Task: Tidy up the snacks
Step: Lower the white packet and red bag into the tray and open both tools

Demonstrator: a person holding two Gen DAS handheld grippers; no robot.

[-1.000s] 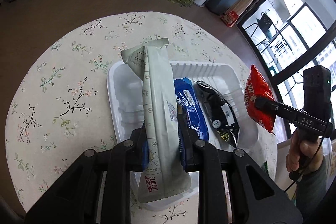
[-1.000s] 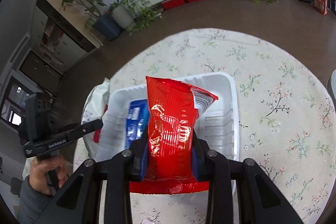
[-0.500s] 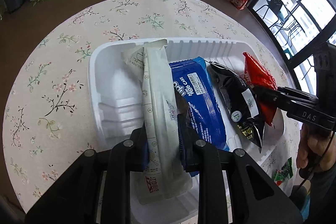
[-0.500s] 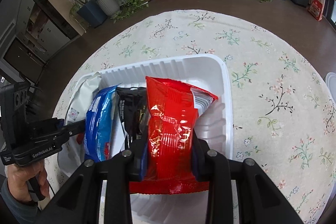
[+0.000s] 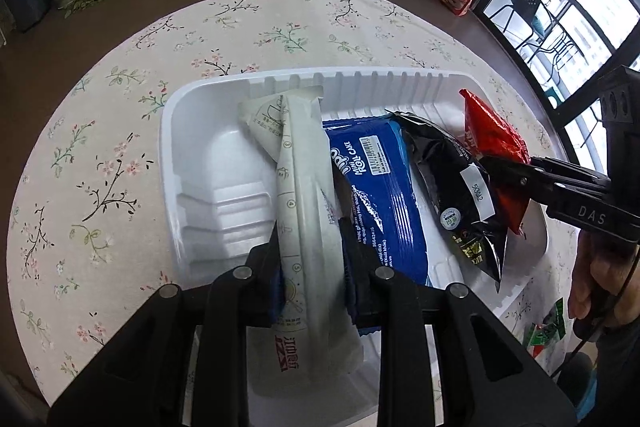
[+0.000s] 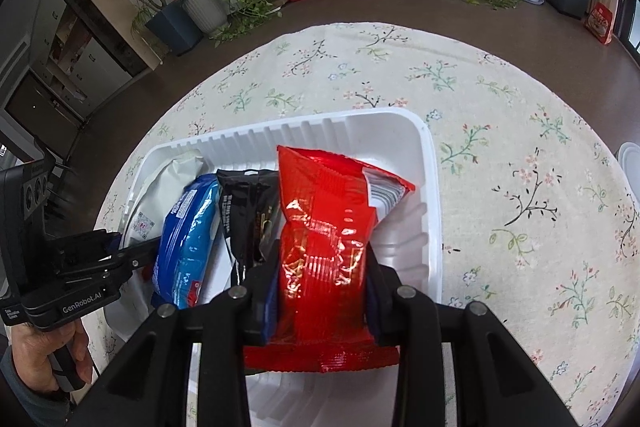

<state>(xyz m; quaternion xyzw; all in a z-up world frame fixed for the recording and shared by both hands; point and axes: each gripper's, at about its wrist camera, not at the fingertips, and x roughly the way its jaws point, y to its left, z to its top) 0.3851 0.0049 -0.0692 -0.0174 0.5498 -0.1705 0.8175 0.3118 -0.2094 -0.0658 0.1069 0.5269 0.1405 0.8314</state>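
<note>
A white ribbed tray sits on a round floral table. My left gripper is shut on a long grey-white snack pack, held over the tray's left half; it also shows in the right wrist view. My right gripper is shut on a red snack bag, held low over the tray's right side; the bag shows in the left wrist view. A blue roll-cake pack and a black snack bag lie in the tray between them.
The floral tablecloth surrounds the tray. A small green and red packet lies near the table's right edge. A white round object sits at the far right. Plants and a low white shelf stand beyond the table.
Both grippers have come down and inward toward the tray with their packs. The red bag has moved from outside the tray's right edge to over its right side.
</note>
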